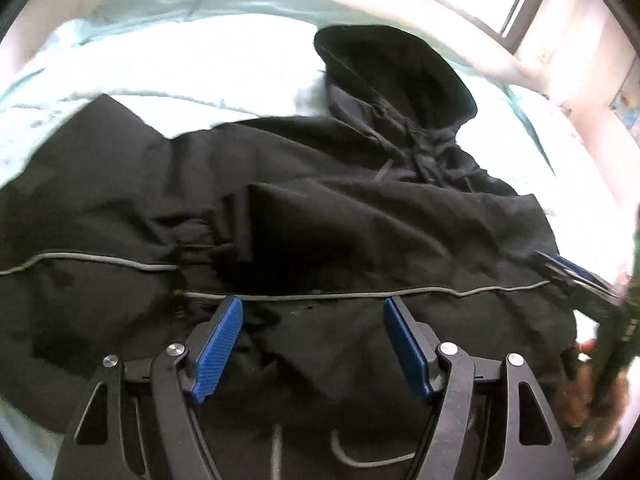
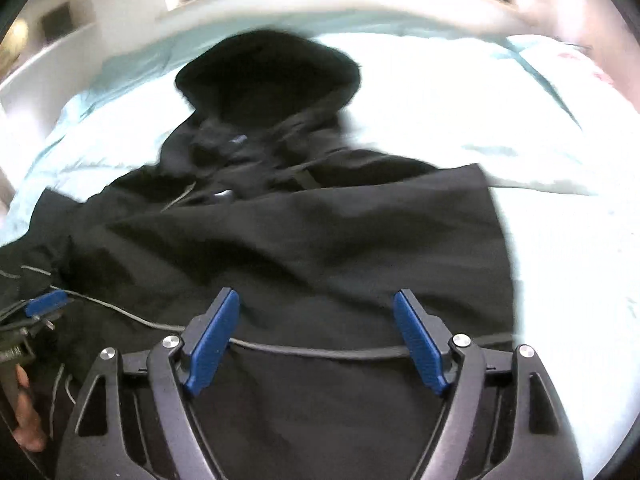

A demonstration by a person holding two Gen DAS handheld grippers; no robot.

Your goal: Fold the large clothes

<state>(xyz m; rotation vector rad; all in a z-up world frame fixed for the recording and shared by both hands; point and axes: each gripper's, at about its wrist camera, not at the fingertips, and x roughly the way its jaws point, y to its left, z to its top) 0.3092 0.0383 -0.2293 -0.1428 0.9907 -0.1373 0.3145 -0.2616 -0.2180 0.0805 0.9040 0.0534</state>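
A large black hooded jacket (image 1: pixel 320 208) lies spread on a pale blue bed, hood (image 1: pixel 392 80) at the far end. A grey cord (image 1: pixel 360 294) runs across its near hem. My left gripper (image 1: pixel 312 304) is open just above the hem, empty. The right gripper (image 1: pixel 576 276) shows at the right edge of the left wrist view, at the jacket's side. In the right wrist view the jacket (image 2: pixel 304 240) fills the middle, hood (image 2: pixel 268 76) far. My right gripper (image 2: pixel 316 300) is open over the hem cord (image 2: pixel 320 350), empty. The left gripper (image 2: pixel 44 304) shows at the left edge.
The bed cover (image 1: pixel 200 64) is pale blue and wrinkled, with a white bed frame (image 2: pixel 320 4) and windows behind. Bare bedding (image 2: pixel 560 220) lies to the right of the jacket. A hand (image 2: pixel 24 420) holds the left gripper.
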